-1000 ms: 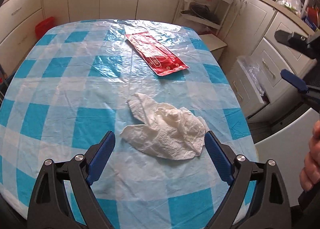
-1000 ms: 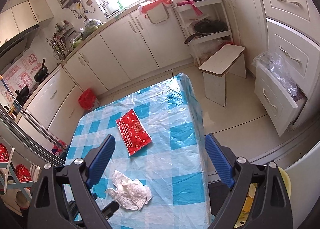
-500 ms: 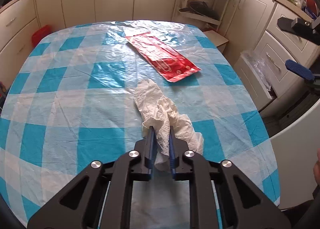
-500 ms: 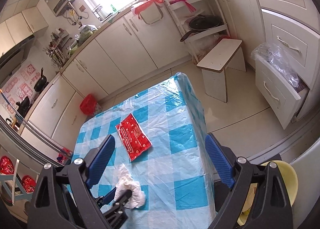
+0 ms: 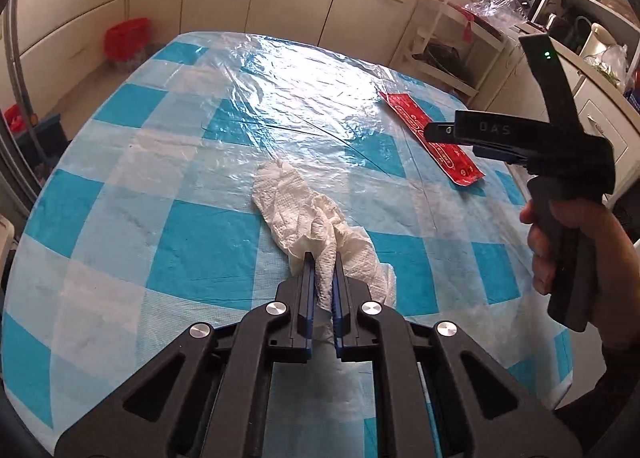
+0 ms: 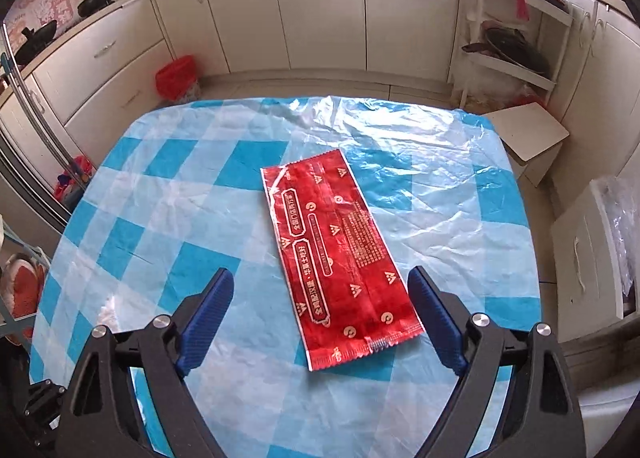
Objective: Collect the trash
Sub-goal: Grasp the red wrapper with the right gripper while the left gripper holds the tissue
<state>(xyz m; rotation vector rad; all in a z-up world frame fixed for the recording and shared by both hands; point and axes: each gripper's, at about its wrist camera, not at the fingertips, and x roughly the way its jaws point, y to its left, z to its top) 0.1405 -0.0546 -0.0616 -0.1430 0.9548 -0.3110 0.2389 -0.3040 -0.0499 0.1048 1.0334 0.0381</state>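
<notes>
A crumpled white paper towel (image 5: 304, 213) lies on the blue-and-white checked table (image 5: 160, 177). My left gripper (image 5: 322, 262) is shut on the towel's near end, which bunches up between the blue pads. A flat red wrapper (image 6: 336, 250) lies further right on the table, and in the left wrist view the red wrapper (image 5: 404, 109) sits partly behind the other tool. My right gripper (image 6: 320, 274) hangs just above it, jaws wide and closing slightly. The wrapper's near end lies between the pads, untouched. A hand (image 5: 576, 242) holds that gripper's handle.
A red bin (image 6: 176, 75) stands on the floor beyond the table's far left corner. A low wooden stool (image 6: 524, 133) and a white rack (image 6: 512, 53) stand at the far right. An open drawer (image 6: 592, 242) with a plastic bag juts out on the right.
My left jaws closed on the paper towel and bunched it up. My right gripper came down from high above the table to just over the red wrapper.
</notes>
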